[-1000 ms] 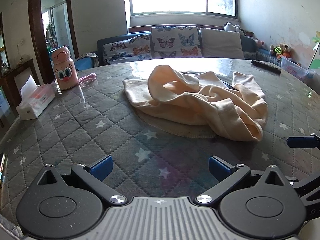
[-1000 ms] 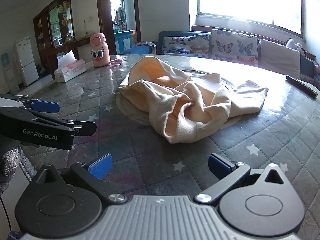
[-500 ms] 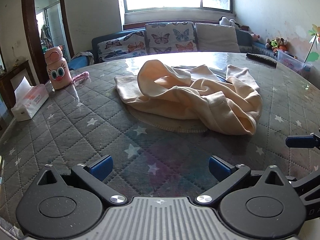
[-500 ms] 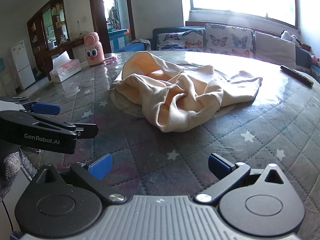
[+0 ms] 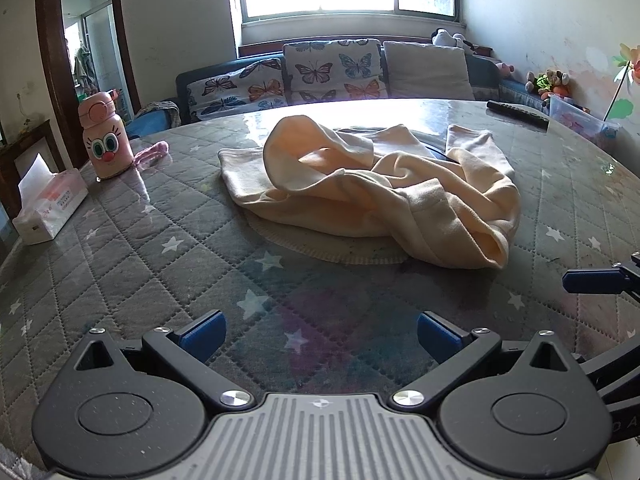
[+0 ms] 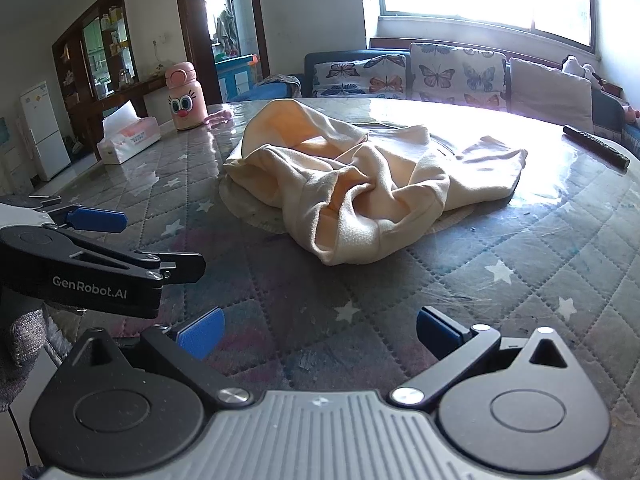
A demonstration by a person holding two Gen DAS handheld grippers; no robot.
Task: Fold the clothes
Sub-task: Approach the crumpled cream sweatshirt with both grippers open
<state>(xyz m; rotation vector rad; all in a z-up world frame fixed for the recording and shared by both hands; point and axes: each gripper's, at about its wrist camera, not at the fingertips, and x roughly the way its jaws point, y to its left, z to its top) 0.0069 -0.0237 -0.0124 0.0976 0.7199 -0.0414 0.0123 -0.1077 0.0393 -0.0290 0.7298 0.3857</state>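
Observation:
A crumpled cream-coloured garment (image 5: 380,192) (image 6: 360,184) lies in a heap in the middle of the round table, with one opening gaping towards the left and a sleeve end pointing at me. My left gripper (image 5: 320,330) hovers open over the quilted cover, short of the garment, with nothing between its blue pads. The right gripper (image 6: 318,330) is likewise open and empty, nearer the garment's front-right fold. Each gripper shows at the edge of the other's view: a right fingertip (image 5: 592,282), and the left gripper body (image 6: 100,276).
The table (image 5: 140,264) has a grey star-quilted cover under clear plastic. A pink cartoon bottle (image 5: 105,138) and a tissue box (image 5: 50,208) stand at far left. A dark remote (image 5: 518,114) lies at far right. A sofa with butterfly cushions (image 5: 332,72) is behind.
Both views have tilted and shifted slightly; the garment sits a little lower and closer in frame. The garment itself has not moved, and both grippers stay open.

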